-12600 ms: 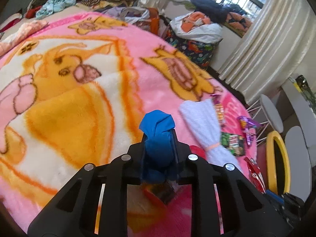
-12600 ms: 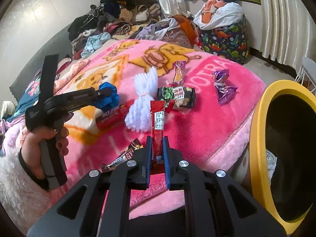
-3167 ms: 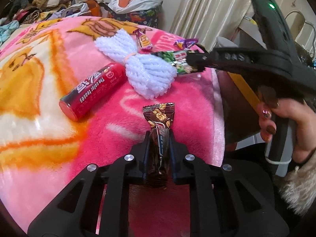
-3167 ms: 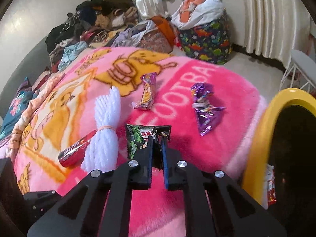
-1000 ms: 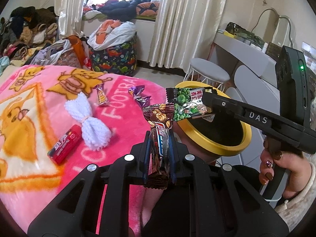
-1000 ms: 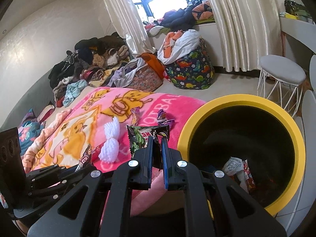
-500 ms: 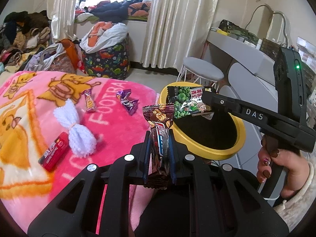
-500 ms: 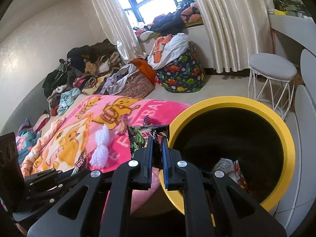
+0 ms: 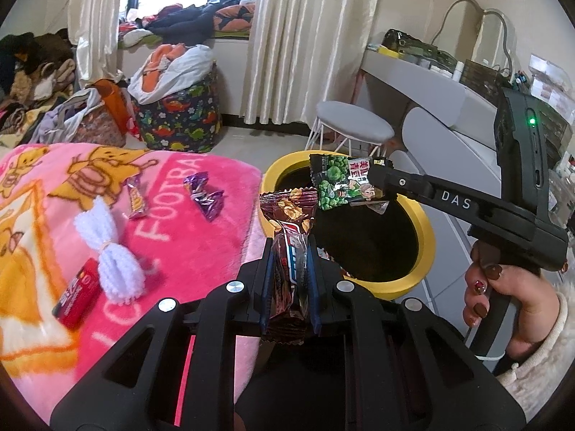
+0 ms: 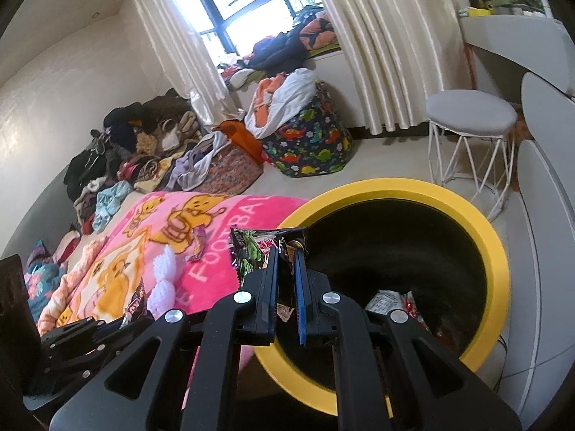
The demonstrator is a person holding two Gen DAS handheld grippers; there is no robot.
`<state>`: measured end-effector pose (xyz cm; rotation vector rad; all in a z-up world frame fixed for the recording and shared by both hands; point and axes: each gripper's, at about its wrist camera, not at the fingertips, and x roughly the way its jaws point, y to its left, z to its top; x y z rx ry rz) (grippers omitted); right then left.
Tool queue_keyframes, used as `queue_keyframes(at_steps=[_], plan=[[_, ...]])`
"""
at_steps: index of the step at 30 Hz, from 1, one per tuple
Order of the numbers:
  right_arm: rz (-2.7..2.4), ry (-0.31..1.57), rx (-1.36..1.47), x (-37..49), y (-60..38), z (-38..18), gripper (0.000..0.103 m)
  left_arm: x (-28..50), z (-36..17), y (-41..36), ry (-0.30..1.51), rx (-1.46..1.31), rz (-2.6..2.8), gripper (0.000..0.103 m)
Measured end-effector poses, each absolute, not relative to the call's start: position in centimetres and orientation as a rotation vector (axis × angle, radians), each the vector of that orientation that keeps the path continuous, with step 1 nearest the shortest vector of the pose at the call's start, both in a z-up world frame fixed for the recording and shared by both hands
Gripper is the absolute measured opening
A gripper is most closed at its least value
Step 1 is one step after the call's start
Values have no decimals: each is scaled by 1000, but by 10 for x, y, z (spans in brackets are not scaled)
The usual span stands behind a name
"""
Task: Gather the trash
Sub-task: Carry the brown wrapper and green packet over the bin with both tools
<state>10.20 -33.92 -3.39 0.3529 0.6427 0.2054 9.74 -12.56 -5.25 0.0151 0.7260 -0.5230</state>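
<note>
My left gripper is shut on a brown snack wrapper, held at the near rim of the yellow bin. My right gripper is shut on a green pea snack packet and holds it over the bin's rim; the packet also shows in the left wrist view. Wrappers lie inside the bin. On the pink blanket lie a purple wrapper, a small candy wrapper and a red tube.
A white knitted bundle lies on the blanket beside the red tube. A grey stool stands behind the bin. A dinosaur-print basket and piles of clothes are at the back. A white desk is at the right.
Both grippers have carried their wrappers away from the blanket to the yellow bin. The green packet now hangs over the bin's opening.
</note>
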Motion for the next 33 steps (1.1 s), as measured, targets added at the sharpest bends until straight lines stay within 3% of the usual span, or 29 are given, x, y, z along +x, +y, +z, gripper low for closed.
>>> queue_keyframes(at_steps=[33], plan=[[20,668,475,102,-411,-65,8,143,-70,-197,776,48,-627,11]])
